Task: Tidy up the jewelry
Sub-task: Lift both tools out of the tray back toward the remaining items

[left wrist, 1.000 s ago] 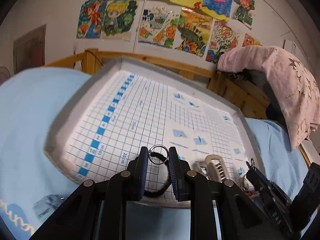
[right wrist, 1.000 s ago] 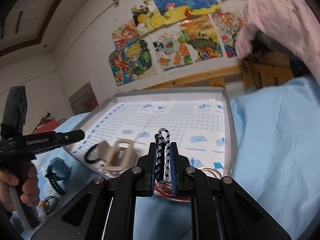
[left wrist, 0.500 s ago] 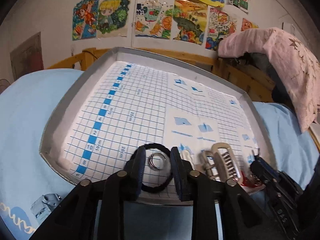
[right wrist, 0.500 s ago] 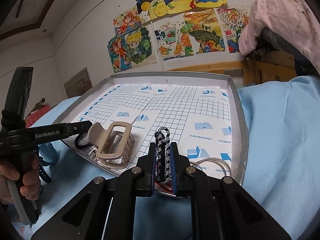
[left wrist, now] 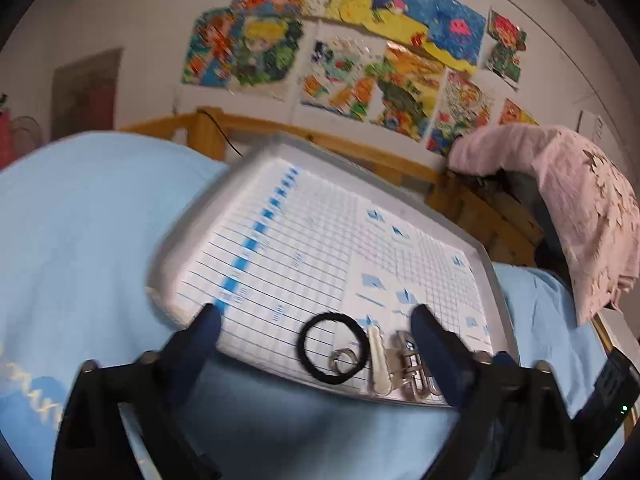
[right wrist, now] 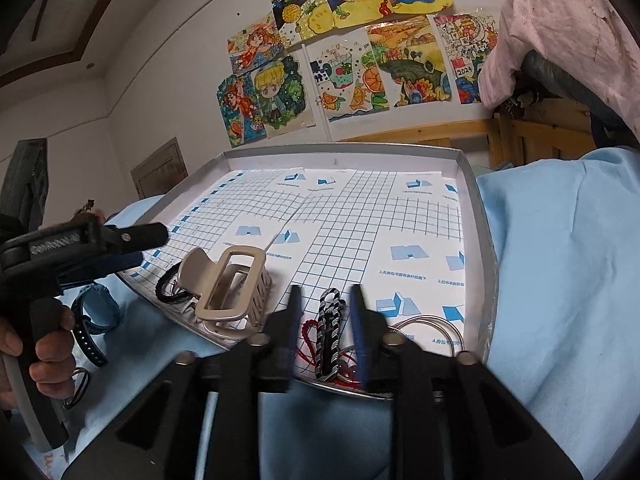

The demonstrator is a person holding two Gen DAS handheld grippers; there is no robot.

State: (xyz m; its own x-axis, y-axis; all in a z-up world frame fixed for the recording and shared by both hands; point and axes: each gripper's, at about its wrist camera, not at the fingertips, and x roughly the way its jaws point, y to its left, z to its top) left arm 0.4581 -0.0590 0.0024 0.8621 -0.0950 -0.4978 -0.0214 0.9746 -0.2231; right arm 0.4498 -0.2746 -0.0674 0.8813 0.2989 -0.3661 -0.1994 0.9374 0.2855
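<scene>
Nearest the right wrist camera, the right gripper (right wrist: 325, 312) is seen with its jaws spread apart, and a black-and-white braided band (right wrist: 330, 334) is lying loose between them on the near edge of the tray (right wrist: 478, 216), touched by neither finger. Red cord (right wrist: 309, 332) is lying just beside the band, and thin metal bangles (right wrist: 424, 330) are resting to its right. A beige hair claw (right wrist: 230, 288) is sitting further left on the grid sheet, with a black hair tie (right wrist: 166, 286) partly hidden behind it.

In the left wrist view, the left gripper (left wrist: 316, 314) is held wide open with nothing between its fingers. Beyond it, the hair tie (left wrist: 333, 347) is lying flat near the tray's front rim, with a small silver ring (left wrist: 343, 359) resting inside its loop. A blue watch (right wrist: 94, 320) is lying off the tray on the light-blue sheet (right wrist: 560, 264). Colourful drawings (right wrist: 340, 52) are pinned on the far wall.
</scene>
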